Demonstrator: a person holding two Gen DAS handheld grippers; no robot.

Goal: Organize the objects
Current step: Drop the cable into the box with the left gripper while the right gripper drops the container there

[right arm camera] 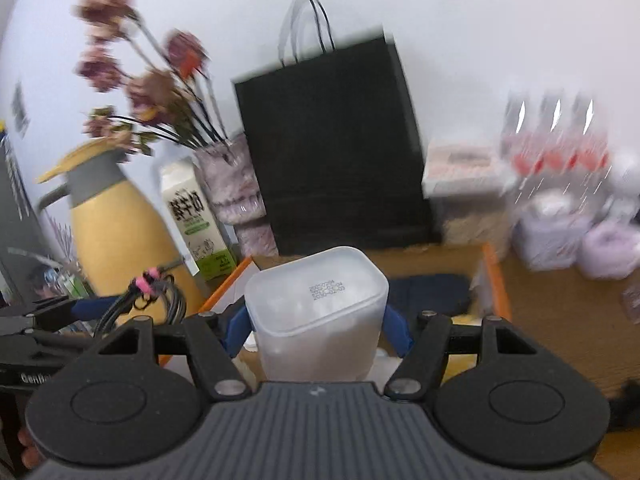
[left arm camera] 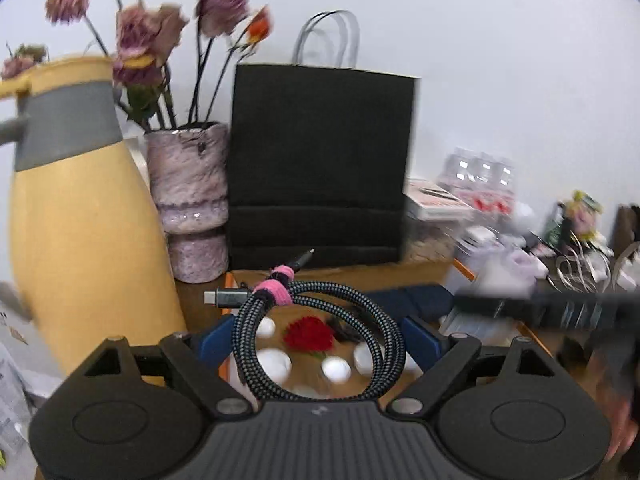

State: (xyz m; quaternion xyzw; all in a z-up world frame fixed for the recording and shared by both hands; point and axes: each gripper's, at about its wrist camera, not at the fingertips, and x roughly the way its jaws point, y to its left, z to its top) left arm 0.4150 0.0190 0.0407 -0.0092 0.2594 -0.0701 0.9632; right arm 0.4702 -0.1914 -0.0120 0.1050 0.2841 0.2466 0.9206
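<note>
Coiled braided cable (left arm camera: pixel 320 340), bound by a pink fuzzy strap, sits clamped in the left gripper (left arm camera: pixel 320 332) above an open cardboard box (left arm camera: pixel 400 276). Between the right gripper (right arm camera: pixel 316 320) fingers is held a frosted, rounded plastic container (right arm camera: pixel 320 312), over the same box.

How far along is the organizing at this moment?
Midway, apparently. Already in the box: white balls, a red item, something dark blue. In hand: left gripper holds the coiled cable and right gripper a white container, both above the box. Left: setting both down. Clutter remains to the right.
</note>
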